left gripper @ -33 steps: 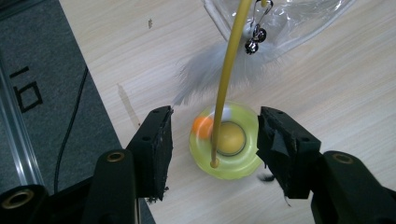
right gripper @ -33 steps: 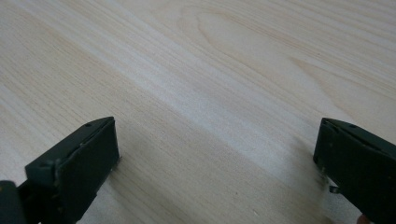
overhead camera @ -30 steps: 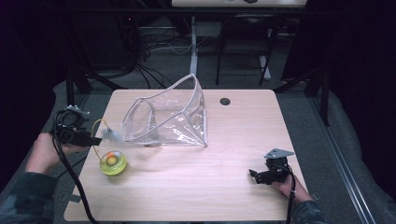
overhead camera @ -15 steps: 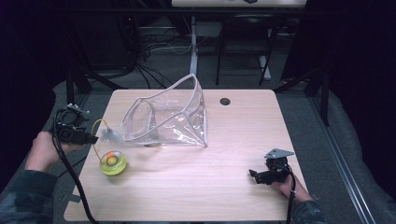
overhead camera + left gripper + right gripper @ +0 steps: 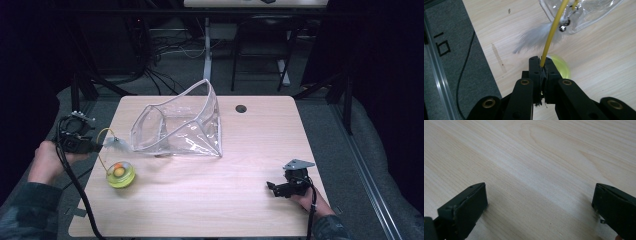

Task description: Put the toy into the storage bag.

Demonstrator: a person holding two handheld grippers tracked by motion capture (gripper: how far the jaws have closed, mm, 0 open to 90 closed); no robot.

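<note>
Your left gripper (image 5: 542, 65) is clenched on the yellow wand (image 5: 552, 35) of a cat toy, jaws pinching it near its lower end; the grey feather (image 5: 537, 37) and small bell (image 5: 562, 28) hang just at the mouth of the clear plastic bag (image 5: 180, 125); the toy's green base (image 5: 120, 174) sits on the table (image 5: 210, 200) near the bag's open end, blurred in the left gripper view so probably swinging. My read: you're feeding the toy into the bag. Keep the pinch firm, the wand is thin and may slip; lead with the feather, go slow so the base follows without snagging the rim. Your right gripper (image 5: 539, 202) is released, jaws wide over bare table, well apart from the bag; consider bringing it over to hold the opening steady.
</note>
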